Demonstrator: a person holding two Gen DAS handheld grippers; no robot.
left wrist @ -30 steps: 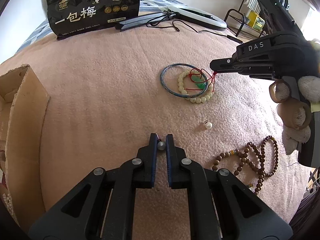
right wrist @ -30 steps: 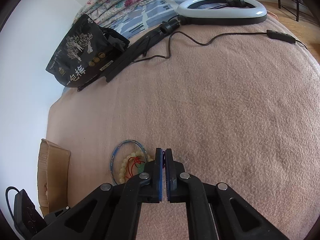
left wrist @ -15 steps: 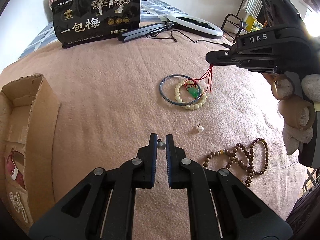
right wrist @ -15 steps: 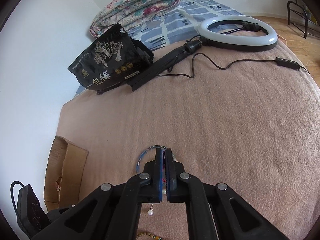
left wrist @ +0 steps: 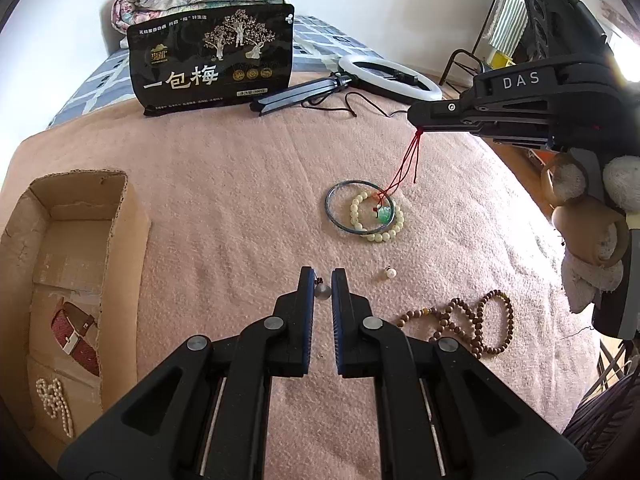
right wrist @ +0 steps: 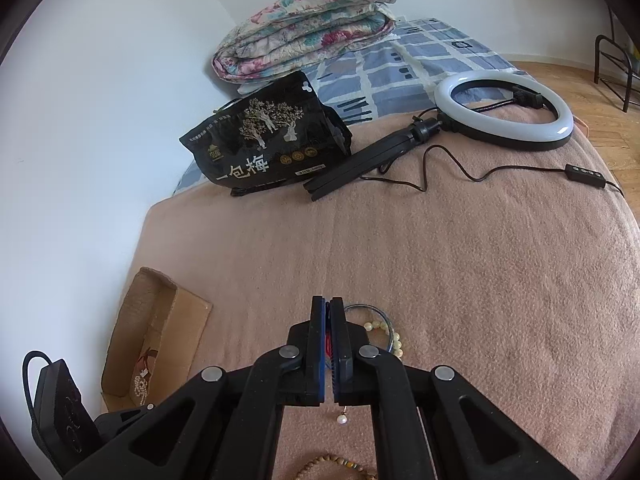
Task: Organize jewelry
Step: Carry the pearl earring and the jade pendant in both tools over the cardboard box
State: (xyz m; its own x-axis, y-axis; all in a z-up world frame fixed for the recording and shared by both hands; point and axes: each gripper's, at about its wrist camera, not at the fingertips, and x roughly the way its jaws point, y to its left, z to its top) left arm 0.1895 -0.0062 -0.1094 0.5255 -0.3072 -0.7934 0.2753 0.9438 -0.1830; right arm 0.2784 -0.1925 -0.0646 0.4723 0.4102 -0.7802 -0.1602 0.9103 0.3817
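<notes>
The right gripper [left wrist: 416, 130], closed on the red cord [left wrist: 406, 160], has lifted the green pendant [left wrist: 384, 213] clear; the left gripper [left wrist: 322, 280], holding a grey bead [left wrist: 322, 291], has risen too, so both can go to the box [left wrist: 80, 216].

Both wrist cameras overlook one pink blanket [left wrist: 240, 200].

Two bead bracelets [left wrist: 378, 216] [left wrist: 464, 320], one bangle [left wrist: 334, 210], two loose pearls [left wrist: 390, 274] [left wrist: 322, 291], one box [left wrist: 80, 264].

Bright, even daylight fills both views, strongest at the right edge of the left wrist view, where a window [left wrist: 628, 20] blows out to white glare. Shadows on the bed's pink blanket [left wrist: 240, 200] are faint. Fisheye distortion bends the edges, and dark vignetting rings the corners. Focus is sharp throughout.
</notes>
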